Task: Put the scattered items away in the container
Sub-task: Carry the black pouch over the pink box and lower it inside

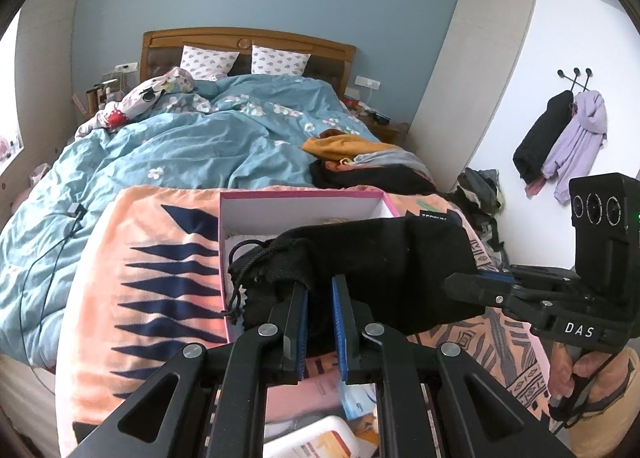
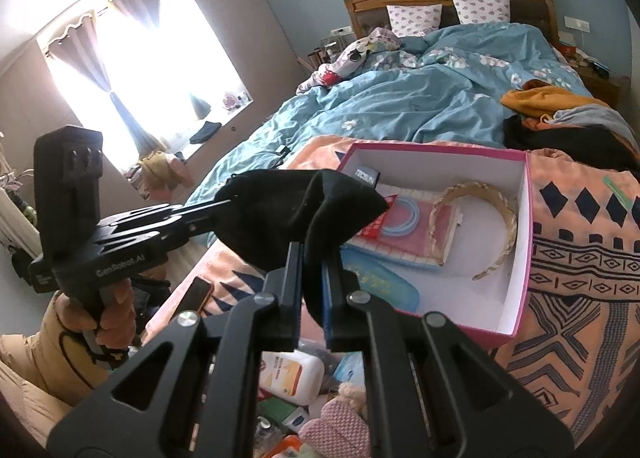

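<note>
Pouch (image 1: 384, 258) of black cloth with a drawstring hangs stretched between both tools, above the near edge of the box. The left gripper (image 1: 320, 298) is clamped on its gathered mouth end, cloth pinched between the blue pads; in the right wrist view the right gripper (image 2: 310, 262) is closed on the other end, fabric bunched between its jaws. Each tool also appears in the other's view, at three o'clock from the left camera and nine o'clock from the right.

Just beyond, at twelve to one o'clock in the right wrist view, the pink-edged box (image 2: 526, 226) lies open on the orange patterned blanket (image 2: 580, 258). It already holds a woven hairband (image 2: 506, 218), a blue ring (image 2: 400, 216) on a pink packet, and a small black tag. Farther off, the blue duvet (image 2: 420, 98) covers the bed.

The step in hand looks like carrying the pouch over to be dropped in. Next, I judge, both hands need to travel together over the free floor of the box, lower, then release evenly so the cloth settles inside rather than draping over the rim.
</note>
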A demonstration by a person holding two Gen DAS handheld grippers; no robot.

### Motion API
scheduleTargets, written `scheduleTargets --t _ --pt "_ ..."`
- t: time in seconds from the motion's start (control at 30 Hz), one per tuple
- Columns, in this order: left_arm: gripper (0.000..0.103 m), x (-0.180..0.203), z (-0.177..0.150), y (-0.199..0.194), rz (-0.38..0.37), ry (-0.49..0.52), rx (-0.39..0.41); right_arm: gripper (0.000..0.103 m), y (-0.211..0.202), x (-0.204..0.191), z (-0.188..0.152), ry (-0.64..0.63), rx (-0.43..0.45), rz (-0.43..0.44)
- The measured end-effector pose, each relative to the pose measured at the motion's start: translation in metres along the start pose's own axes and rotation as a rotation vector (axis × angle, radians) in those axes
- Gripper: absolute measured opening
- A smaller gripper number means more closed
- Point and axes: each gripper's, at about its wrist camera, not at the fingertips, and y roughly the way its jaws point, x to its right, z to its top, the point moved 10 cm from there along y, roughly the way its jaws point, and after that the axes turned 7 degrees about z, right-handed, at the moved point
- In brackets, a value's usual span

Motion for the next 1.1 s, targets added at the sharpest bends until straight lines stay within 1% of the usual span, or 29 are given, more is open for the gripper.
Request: scheduleTargets --t 0.3,0.47,0.6,0.77,1.1 --pt "0.010 -0.003 0.008 0.030 0.007 0.003 -0.037 0.009 0.016 0.022 0.012 0.017 -0.020 -0.015" --pt "0.010 -0.007 0.020 0.044 0.026 0.009 -0.042 0.009 0.029 0.034 0.021 0.019 -0.034 -0.024" --pt "0.010 -0.011 0.030 0.054 0.028 -0.001 -0.046 0.009 0.042 0.047 0.029 0.039 -0.045 -0.018" --pt "0.010 -0.016 0.040 0.069 0.055 0.005 -0.054 0.009 0.058 0.064 0.039 0.053 -0.062 -0.022" --pt "0.010 -0.029 0.050 0.117 0.092 -0.009 -0.106 0.009 0.096 0.098 0.052 0.084 -0.106 -0.049"
